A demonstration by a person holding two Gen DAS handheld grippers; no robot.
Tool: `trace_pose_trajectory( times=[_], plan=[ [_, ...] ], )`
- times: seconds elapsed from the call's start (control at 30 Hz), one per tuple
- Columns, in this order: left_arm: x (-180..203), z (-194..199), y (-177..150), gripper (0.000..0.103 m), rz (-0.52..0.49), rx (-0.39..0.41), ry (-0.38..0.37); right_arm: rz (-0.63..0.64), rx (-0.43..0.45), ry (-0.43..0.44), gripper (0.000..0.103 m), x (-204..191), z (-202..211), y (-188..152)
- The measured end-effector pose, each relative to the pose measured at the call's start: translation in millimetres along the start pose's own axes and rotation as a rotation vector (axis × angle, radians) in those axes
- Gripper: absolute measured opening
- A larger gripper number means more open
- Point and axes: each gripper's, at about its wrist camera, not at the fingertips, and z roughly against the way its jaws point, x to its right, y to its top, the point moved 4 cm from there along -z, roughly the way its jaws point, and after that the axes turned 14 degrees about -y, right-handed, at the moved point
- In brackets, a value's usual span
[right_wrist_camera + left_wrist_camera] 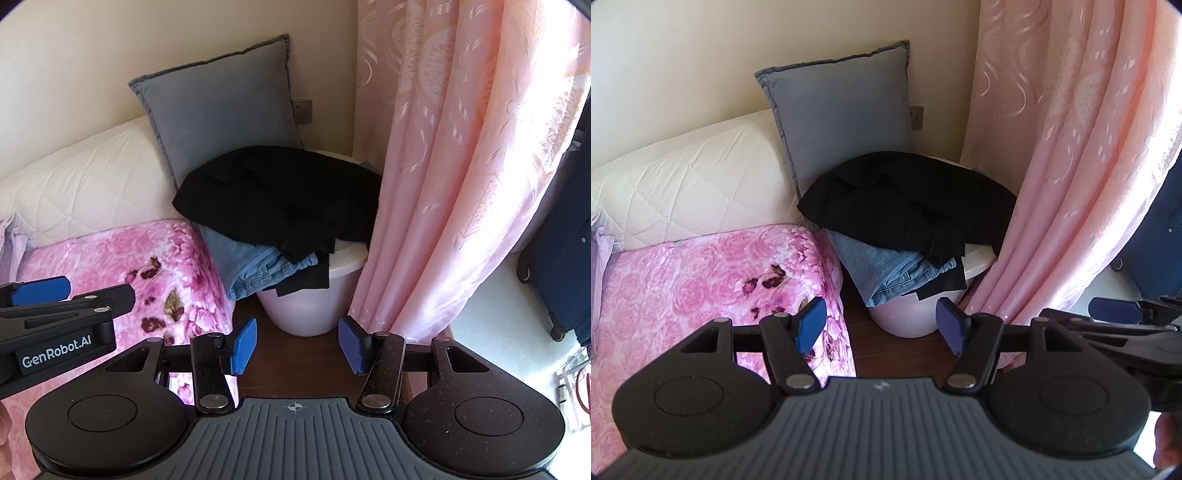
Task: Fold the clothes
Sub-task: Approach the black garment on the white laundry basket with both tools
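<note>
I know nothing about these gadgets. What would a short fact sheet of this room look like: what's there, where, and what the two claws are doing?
left gripper: open, holding nothing
right gripper: open, holding nothing
black garment: on top of the pile
blue jeans: under the black garment, hanging over the rim
white tub: on the floor, holds the clothes
bed with pink floral blanket: left of the tub
grey cushion: upright against the wall, behind the tub
pink curtain: right of the tub
folding: not yet begun
</note>
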Motion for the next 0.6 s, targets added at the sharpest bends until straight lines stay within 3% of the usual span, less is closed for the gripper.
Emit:
trace_pose_trajectory(
  times=[0.6],
  plan=[
    [-7,-4,7,0.062,0.008,0.008,-0.002,0.016,-0.008,0.024,0.053,16,-7,23]
  ],
)
